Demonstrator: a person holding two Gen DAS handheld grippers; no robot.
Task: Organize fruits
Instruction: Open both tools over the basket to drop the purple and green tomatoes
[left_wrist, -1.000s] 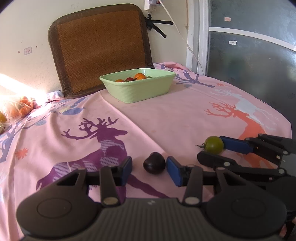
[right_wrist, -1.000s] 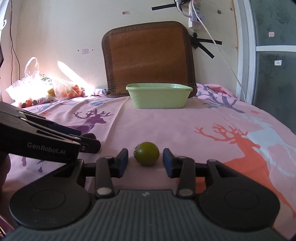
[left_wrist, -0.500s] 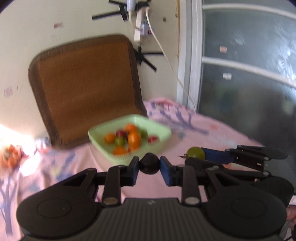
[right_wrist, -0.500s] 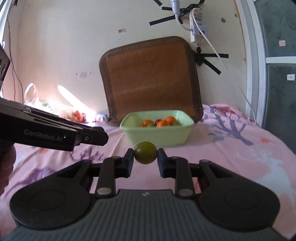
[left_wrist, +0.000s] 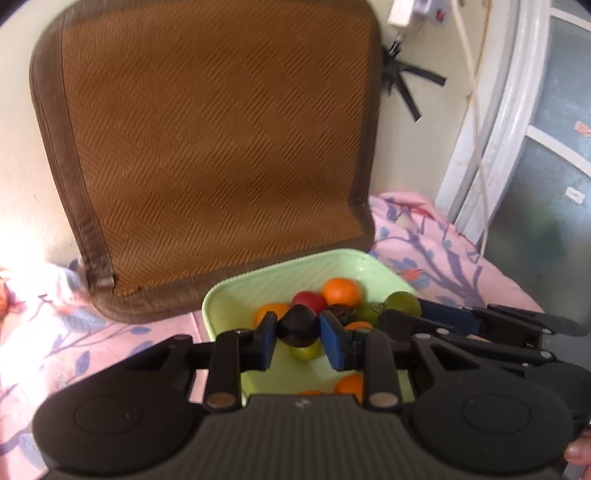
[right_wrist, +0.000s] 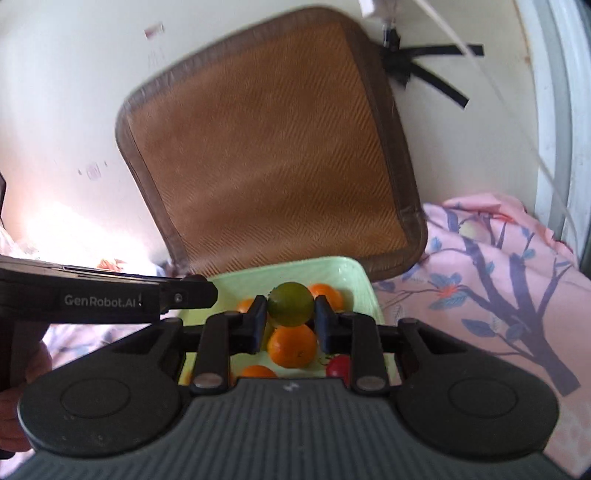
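Note:
My left gripper (left_wrist: 298, 328) is shut on a dark purple plum (left_wrist: 297, 327) and holds it above the light green basin (left_wrist: 236, 295). My right gripper (right_wrist: 290, 314) is shut on a green round fruit (right_wrist: 290, 303), also held over the green basin (right_wrist: 351, 277). The basin holds several fruits: oranges (right_wrist: 292, 345), a red fruit (left_wrist: 309, 300) and green ones (left_wrist: 305, 350). The right gripper also shows at the right of the left wrist view, with its green fruit (left_wrist: 402, 303). The left gripper's side shows at the left of the right wrist view (right_wrist: 110, 299).
A brown woven cushion (left_wrist: 207, 147) leans on the wall right behind the basin. The pink deer-print cloth (right_wrist: 498, 266) covers the surface. A white cable and plug (left_wrist: 469, 74) hang on the wall by the glass door (left_wrist: 546, 184) at right.
Both grippers shut on their fruits on the cloth, lifted them, and carried them forward. They are now over the green basin, close to the cushion.

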